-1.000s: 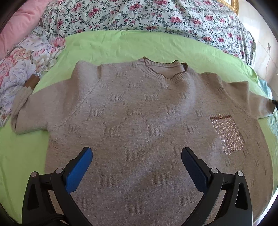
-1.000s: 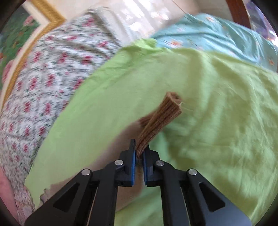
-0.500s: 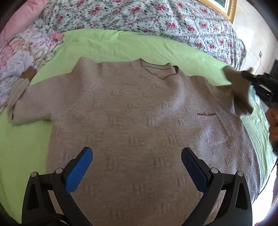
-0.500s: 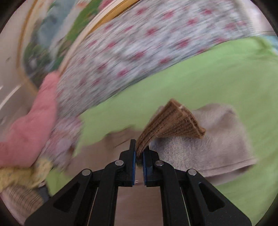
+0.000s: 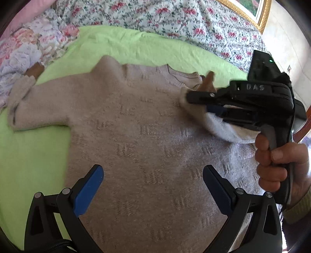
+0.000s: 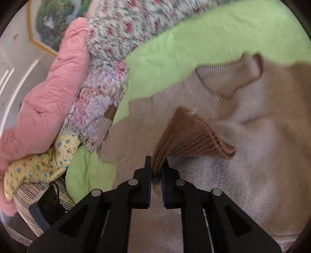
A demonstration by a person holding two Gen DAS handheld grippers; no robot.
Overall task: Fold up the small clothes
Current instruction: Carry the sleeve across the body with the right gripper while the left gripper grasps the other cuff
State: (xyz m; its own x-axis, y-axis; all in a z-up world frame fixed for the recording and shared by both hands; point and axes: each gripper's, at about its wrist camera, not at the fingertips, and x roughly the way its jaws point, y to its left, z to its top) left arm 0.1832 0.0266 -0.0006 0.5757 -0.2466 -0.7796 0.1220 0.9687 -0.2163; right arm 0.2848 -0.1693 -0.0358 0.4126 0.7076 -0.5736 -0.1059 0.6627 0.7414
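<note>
A beige knitted sweater (image 5: 147,140) lies flat, front up, on a green sheet (image 5: 29,155). My left gripper (image 5: 153,179) is open and empty above the sweater's lower body. My right gripper (image 6: 156,173) is shut on the brown ribbed cuff (image 6: 192,136) of the right sleeve and holds it over the chest, below the collar (image 6: 223,81). In the left wrist view the right gripper (image 5: 194,95) comes in from the right with the sleeve (image 5: 219,128) folded over the body. The left sleeve (image 5: 35,101) lies stretched out to the left.
A floral quilt (image 5: 175,17) runs along the back of the bed. A pink blanket (image 6: 44,93), floral pillows (image 6: 97,101) and a yellow patterned cloth (image 6: 38,165) pile up at the left. A framed picture (image 5: 252,9) hangs on the wall.
My right gripper has carried the right sleeve cuff from the bed's right side across onto the sweater's chest. My left gripper stayed open over the lower body.
</note>
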